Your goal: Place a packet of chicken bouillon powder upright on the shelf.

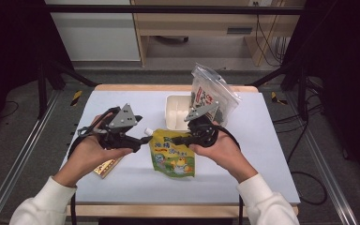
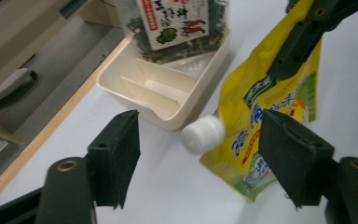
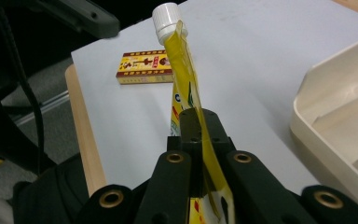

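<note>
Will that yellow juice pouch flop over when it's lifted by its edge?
Probably. The yellow pouch looks thin and soft, bending edge-on in the right gripper's fingers. Its glossy film may be slippery. The white cap could drag that corner down.

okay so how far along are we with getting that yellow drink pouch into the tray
Done: a clear bag of dried greens already stands in the cream divided tray.
In hand: the right gripper is clamped on the yellow pouch; the left gripper is open, its jaws either side of the white cap without touching it.
Left, probably: moving the pouch to the tray; the small box lies untouched.
</note>
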A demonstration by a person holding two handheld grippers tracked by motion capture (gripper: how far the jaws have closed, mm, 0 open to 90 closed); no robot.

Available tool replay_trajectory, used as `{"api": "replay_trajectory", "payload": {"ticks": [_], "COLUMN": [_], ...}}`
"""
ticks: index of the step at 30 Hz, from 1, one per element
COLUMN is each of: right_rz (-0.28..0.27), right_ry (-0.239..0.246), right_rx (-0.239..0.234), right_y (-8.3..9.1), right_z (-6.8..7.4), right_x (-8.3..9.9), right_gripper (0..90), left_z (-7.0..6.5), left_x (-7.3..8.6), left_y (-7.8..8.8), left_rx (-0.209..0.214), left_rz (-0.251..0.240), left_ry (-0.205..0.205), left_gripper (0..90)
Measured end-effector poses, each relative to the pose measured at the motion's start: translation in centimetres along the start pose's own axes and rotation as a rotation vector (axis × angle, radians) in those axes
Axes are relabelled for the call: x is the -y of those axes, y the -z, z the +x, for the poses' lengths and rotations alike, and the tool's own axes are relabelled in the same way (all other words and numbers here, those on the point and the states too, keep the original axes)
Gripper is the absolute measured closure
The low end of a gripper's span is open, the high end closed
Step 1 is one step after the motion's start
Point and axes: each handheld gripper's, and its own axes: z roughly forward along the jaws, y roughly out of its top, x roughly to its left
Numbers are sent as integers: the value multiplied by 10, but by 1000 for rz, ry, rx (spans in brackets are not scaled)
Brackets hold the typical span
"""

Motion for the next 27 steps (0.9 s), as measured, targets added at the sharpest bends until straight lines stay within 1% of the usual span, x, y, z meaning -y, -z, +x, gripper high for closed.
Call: {"api": "replay_trajectory", "payload": {"ticks": [1,3,6,7,9,11,13,15,19,20,22,24,27], "right_rz": [-7,-18,-41,-51,-76,-104,-133,-168,-221,-235,-263,-297,-333], "right_ry": [-17,-35,-74,-90,-116,-147,-171,-196,-244,-252,-277,-308,-342], "right_rx": [-2,1,3,4,2,0,-3,-4,2,12,25,34,44], "right_y": [1,5,11,14,19,26,32,39,50,52,57,63,69], "right_z": [-1,-3,-6,-6,-8,-10,-10,-10,-9,-10,-11,-13,-16], "right_x": [1,3,5,6,6,7,7,7,6,5,4,2,-1], "right_gripper": [900,900,900,900,900,900,900,900,900,900,900,900,900], "left_z": [2,4,7,7,7,6,4,0,-7,-9,-13,-16,-20], "left_x": [3,9,24,30,40,51,63,75,101,107,119,130,143], "left_y": [2,6,9,9,10,11,10,9,6,5,3,2,1], "left_rx": [-15,-44,-77,-84,-102,-102,-104,-116,-129,-137,-143,-159,-184], "left_rz": [-4,0,-11,-22,-18,-30,-38,-29,-49,-45,-53,-56,-58], "left_ry": [14,45,102,125,147,182,216,229,296,303,333,350,369], "left_gripper": [265,215,179,169,150,137,130,117,110,108,101,101,101]}}
